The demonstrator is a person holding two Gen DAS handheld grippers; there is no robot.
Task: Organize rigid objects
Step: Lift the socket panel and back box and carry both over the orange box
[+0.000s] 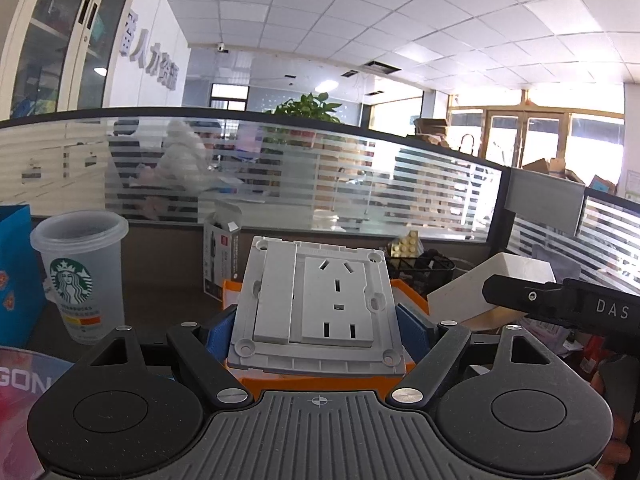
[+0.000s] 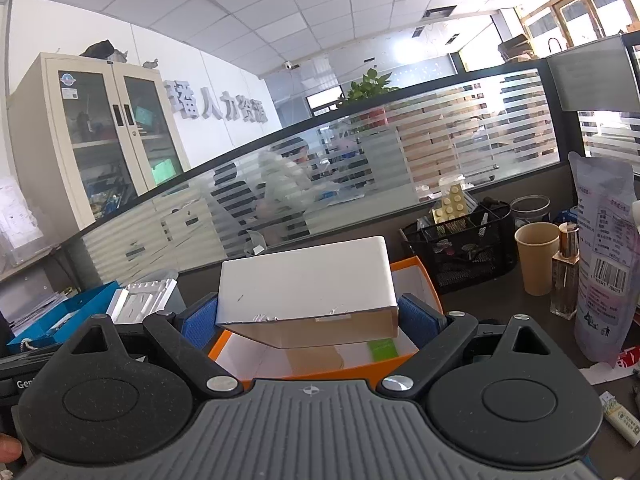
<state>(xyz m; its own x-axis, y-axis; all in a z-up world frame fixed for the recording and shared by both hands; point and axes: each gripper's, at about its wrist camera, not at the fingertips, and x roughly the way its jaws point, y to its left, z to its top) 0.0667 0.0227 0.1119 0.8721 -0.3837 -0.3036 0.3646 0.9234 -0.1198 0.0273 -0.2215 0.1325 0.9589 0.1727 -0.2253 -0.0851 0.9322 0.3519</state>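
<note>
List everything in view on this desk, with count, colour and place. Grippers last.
socket panel: 1, grey-white, held between the left gripper's pads, above the orange box
white box: 1, white, held between the right gripper's pads, over the orange box
orange box: 1, orange outside, white inside, open, below both held items
Starbucks cup: 1, translucent, desk left
mesh organizer: 1, black, by the partition
paper cup: 1, tan, right of the organizer
perfume bottle: 1, clear with gold cap, beside the paper cup
pouch: 1, pale printed, far right
blue tray: 1, blue, desk left
left gripper: black, blue pads, shut on the panel
right gripper: black, blue pads, shut on the white box
</note>
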